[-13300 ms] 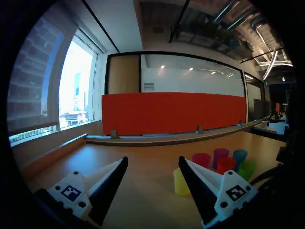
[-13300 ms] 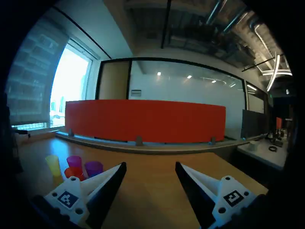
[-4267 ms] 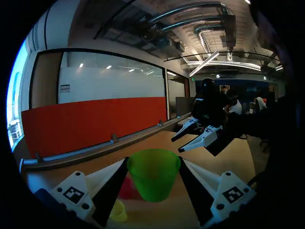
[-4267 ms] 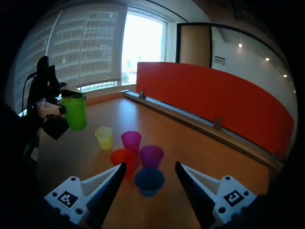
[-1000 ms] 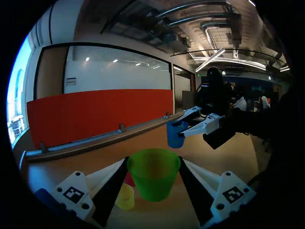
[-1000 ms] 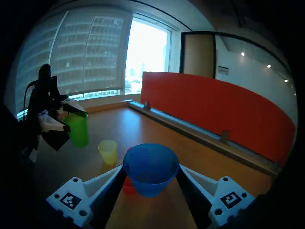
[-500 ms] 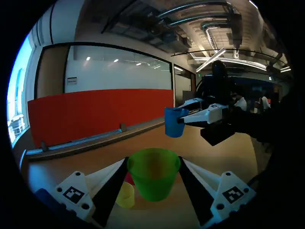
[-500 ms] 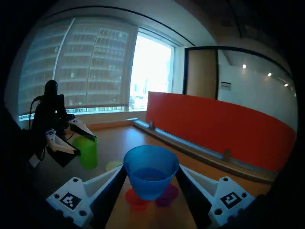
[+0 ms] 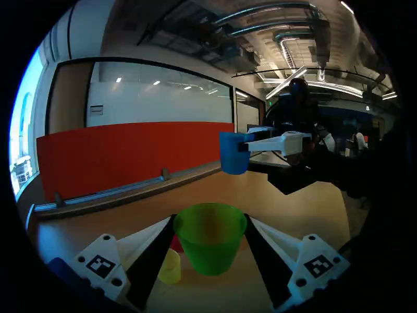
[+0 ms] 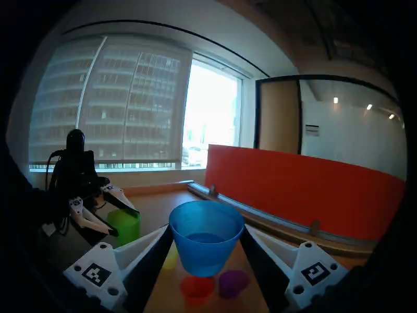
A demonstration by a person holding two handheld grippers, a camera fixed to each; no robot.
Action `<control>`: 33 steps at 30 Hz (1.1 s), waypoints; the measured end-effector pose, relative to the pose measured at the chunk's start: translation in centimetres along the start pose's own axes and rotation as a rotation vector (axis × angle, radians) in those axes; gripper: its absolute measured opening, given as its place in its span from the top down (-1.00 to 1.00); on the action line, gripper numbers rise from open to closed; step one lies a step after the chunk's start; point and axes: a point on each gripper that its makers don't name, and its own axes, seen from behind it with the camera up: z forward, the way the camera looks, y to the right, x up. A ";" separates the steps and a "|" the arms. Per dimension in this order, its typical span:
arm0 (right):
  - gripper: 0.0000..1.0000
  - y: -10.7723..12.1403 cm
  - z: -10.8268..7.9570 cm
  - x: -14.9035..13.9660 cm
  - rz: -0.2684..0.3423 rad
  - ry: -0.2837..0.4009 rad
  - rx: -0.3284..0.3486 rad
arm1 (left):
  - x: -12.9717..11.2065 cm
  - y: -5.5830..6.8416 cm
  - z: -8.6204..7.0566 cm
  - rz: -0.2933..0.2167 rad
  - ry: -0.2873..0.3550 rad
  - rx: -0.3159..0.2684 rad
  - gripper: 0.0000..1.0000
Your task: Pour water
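In the left gripper view my left gripper (image 9: 208,229) is shut on a green cup (image 9: 210,237), held upright above the wooden table (image 9: 292,208). Farther off to the upper right, the right gripper (image 9: 245,146) carries a blue cup (image 9: 233,152) higher than the green one. In the right gripper view my right gripper (image 10: 206,235) is shut on that blue cup (image 10: 206,242), upright, with water in it. The left gripper (image 10: 117,214) with the green cup (image 10: 124,225) shows lower at the left.
On the table below stand a yellow cup (image 9: 170,266) and a red cup (image 9: 177,244); the right gripper view shows a red cup (image 10: 197,288) and a purple cup (image 10: 233,283) beneath. An orange partition (image 9: 130,151) borders the table's far edge. Windows (image 10: 213,120) line one side.
The right gripper has lifted the blue cup higher and brought it nearer over the green cup. The left gripper and green cup have hardly moved.
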 end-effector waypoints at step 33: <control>-0.82 0.2 0.6 1.9 -0.077 0.017 0.020 | -0.5 0.0 0.6 -0.020 -0.001 -0.023 -0.82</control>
